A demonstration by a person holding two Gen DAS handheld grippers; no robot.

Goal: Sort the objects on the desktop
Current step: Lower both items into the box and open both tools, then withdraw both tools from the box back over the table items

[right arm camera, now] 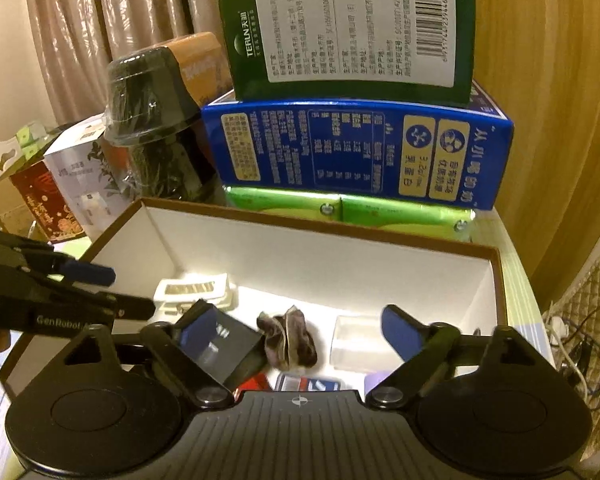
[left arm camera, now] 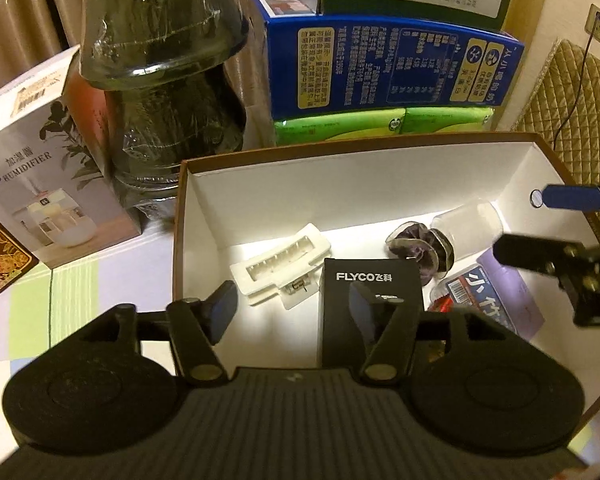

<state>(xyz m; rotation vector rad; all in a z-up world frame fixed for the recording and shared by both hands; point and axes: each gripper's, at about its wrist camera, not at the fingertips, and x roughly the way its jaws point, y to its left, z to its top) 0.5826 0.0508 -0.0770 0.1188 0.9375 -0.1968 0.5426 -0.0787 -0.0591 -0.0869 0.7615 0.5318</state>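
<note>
Left wrist view: left gripper [left arm camera: 294,312] hangs over the box [left arm camera: 340,148], jaws apart, nothing pinched; its right finger sits in front of the black FLYCO carton [left arm camera: 370,280], not pressing on it. White clip [left arm camera: 280,266] lies just left of the carton, apart from both fingers. Right gripper [right arm camera: 302,330] also over the box, jaws spread wide, empty; scrunchie [right arm camera: 288,340] and clear bottle [right arm camera: 354,342] lie on the box floor below the gap.

Step, as I read it: a drop-off into the box looks done, both claws released w/ items resting inside. Box already holds clip, carton, scrunchie, bottle, a purple pack [left arm camera: 512,280] and a red/blue packet [left arm camera: 476,296]. So sorting seems well along, but can't judge what's left outside.

Next move prob. calls for lifting both grippers clear of the box walls w/o knocking the upright carton, then finding whatever loose item is left on the table.

Hard to make out:
- near end of box hidden by gripper bodies in both views
- packet text partly cut off, unreadable
- table left of box mostly covered by humidifier box [left arm camera: 48,184] & jar [left arm camera: 168,92]
- stacked cartons [right arm camera: 356,152] behind box block the back
- fisheye edges dark, blurred
</note>
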